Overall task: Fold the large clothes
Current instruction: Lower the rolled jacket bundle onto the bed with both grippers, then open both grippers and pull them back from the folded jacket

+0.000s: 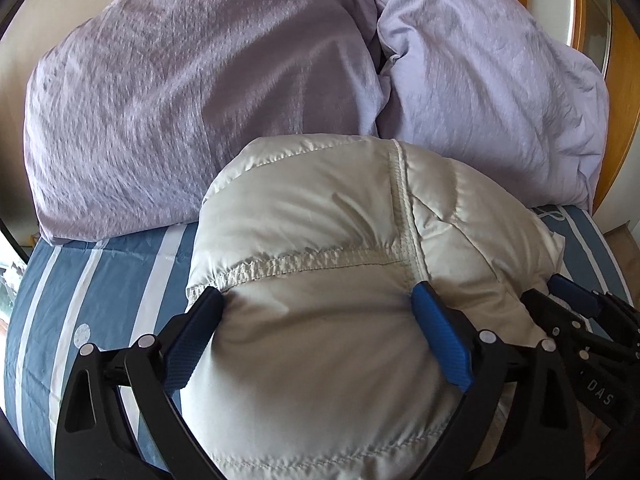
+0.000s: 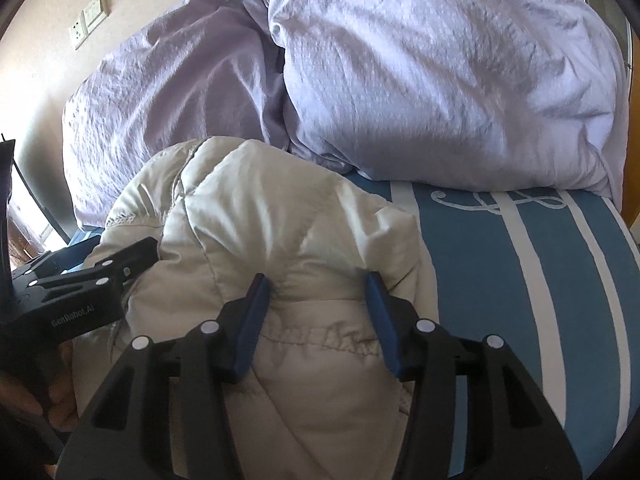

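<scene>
A puffy cream down jacket [image 1: 320, 240] lies bunched and folded on the blue striped bed sheet [image 1: 100, 280]. My left gripper [image 1: 316, 300] stands wide, its blue fingers pressed against both sides of the jacket's bulk near a stitched seam. My right gripper [image 2: 316, 288] sits narrower, its fingers squeezing a fold of the same jacket [image 2: 260, 220] between them. The right gripper also shows at the right edge of the left wrist view [image 1: 576, 300], and the left gripper at the left of the right wrist view [image 2: 96, 276].
Two lilac pillows [image 1: 180, 88] [image 1: 480, 72] lie against the wall right behind the jacket. The sheet [image 2: 500, 280] stretches out to the right. A wall socket [image 2: 88, 20] is at upper left, a wooden frame [image 1: 616, 80] at right.
</scene>
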### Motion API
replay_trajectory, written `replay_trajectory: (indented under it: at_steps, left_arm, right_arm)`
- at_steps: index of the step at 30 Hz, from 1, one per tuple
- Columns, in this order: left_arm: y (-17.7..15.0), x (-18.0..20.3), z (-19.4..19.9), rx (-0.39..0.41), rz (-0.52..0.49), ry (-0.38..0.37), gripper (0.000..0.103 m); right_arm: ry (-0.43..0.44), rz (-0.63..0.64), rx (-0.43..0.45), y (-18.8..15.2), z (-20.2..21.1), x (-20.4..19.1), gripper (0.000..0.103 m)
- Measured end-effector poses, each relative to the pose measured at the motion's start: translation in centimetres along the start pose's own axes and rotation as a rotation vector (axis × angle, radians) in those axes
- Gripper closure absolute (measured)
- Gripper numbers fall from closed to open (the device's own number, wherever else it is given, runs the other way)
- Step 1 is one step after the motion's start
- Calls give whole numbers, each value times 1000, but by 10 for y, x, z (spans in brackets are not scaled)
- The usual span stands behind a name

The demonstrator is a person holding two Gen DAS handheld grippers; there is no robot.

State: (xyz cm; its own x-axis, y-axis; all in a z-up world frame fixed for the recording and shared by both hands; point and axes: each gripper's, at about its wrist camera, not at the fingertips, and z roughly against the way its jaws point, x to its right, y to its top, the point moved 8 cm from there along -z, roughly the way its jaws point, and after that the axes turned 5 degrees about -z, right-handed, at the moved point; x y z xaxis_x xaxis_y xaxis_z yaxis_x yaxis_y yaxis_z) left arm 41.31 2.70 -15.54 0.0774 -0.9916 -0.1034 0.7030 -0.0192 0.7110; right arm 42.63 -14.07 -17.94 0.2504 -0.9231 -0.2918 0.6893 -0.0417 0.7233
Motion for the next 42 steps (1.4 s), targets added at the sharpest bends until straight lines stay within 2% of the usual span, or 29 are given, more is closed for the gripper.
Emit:
replay_trajectory:
  at_steps: [11,26,33,36,37,38,39,42]
  left_arm:
    - [0,0,-8,27,-21,15,5]
    - [-1,0,-15,38,-25,22,3]
    - [-1,-1,-11,41,-26,34,3]
    - [-2,-2,-2,39,-21,35,2]
    - [-3,-2,2,41,-18,32,2]
    - [-4,-3,8,45,-17,29,2]
    - [-6,-3,14,49,-16,27,2]
    - [-13,-3,28,53,-11,3,2]
  right_arm:
    - [-16,17,43,-7,-9,3,48]
    - [-28,28,58,-9,-16,2,47]
    - [-29,22,30,-7,-14,2,45]
    - [-49,19,12,-5,-8,3,38]
    - [-58,17,9,-5,-5,4,32]
    - [-76,11,7,-5,-1,6,22]
    - [-93,0,3,-6,2,10,18]
    - [-95,-60,-15,-9,13,20,17]
